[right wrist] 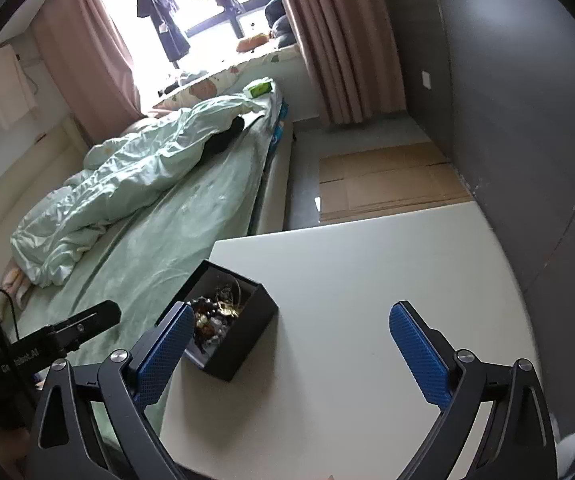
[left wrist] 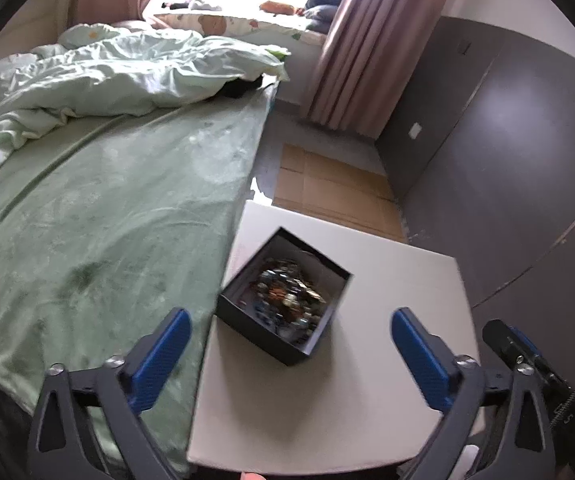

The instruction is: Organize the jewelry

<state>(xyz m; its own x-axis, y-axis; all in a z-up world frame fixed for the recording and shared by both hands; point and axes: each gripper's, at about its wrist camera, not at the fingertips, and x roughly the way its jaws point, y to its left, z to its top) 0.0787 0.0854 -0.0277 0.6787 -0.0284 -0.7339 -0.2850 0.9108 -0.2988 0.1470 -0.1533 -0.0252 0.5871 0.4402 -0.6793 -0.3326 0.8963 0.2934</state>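
Left hand-held gripper (left wrist: 289, 350): fingers spread wide apart with nothing between them, low in the left wrist view, hovering above the counter; its blue pads (left wrist: 159, 360) flank the black box from below.
Right hand-held gripper (right wrist: 289, 354): fingers likewise wide apart and holding nothing; its left blue pad (right wrist: 165, 356) overlaps the near corner of the box in the right wrist view, and contact cannot be told.
Black box (left wrist: 283, 296): open-topped and square, resting on the counter near its left edge, turned corner-on to both cameras.
Jewelry (left wrist: 287, 296): a tangled heap of beads and metal pieces inside the box, too blurred to pick out single items; in the right wrist view it shows as gold and dark pieces (right wrist: 219, 312).
Counter (left wrist: 387, 280): pale, flat surface filling the lower middle of both views, standing right beside the bed.
Bed (left wrist: 87, 208): green sheet, on the left of the frame, with a rumpled pale quilt (left wrist: 87, 84) at upper left.
Floor: flattened cardboard (left wrist: 335, 196) lying beyond the counter.
Background: pink curtain (left wrist: 359, 48) beside a bright window at the top.
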